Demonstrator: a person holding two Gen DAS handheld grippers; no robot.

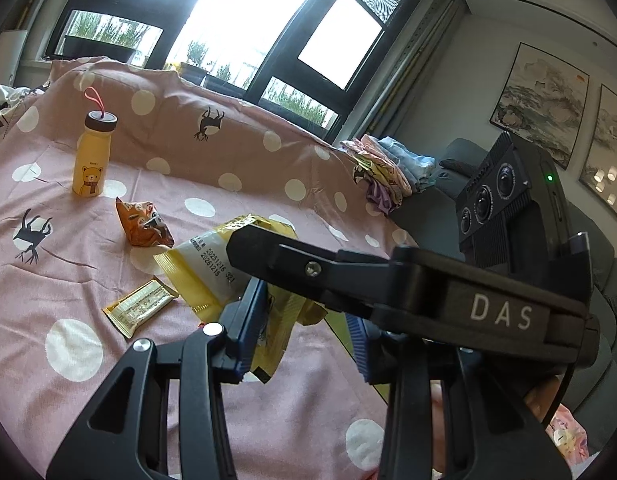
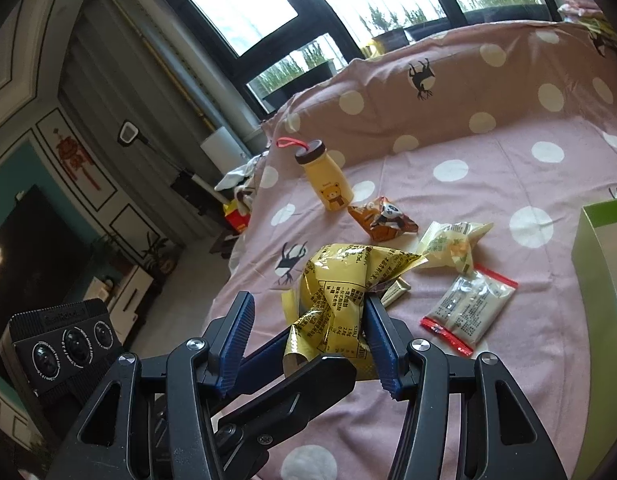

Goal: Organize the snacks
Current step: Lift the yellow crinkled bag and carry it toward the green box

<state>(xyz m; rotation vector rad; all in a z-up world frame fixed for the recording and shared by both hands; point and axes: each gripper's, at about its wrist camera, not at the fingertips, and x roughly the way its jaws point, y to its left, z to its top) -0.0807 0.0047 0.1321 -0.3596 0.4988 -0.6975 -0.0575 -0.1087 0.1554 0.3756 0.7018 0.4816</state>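
Our left gripper (image 1: 304, 340) has its blue fingers apart, with the yellow snack bag (image 1: 212, 268) between them, and our right gripper's black arm crosses over it. Behind sit an orange packet (image 1: 144, 224) and a bear bottle (image 1: 90, 156) on the pink sheet (image 1: 68, 288).

From the right view, our right gripper (image 2: 308, 340) is open too, around the crinkled yellow snack bag. A clear pouch (image 2: 468, 308) lies beside it, and a green box (image 2: 592, 256) is near.

snack packets: 5 (image 2: 336, 304) | bottle: 1 (image 2: 328, 180) | green box: 1 (image 2: 600, 240) | grippers: 2 (image 2: 308, 340)

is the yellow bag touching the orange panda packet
Apart. The right wrist view shows pink sheet between the yellow bag and the panda packet; the bag is lifted between both grippers.
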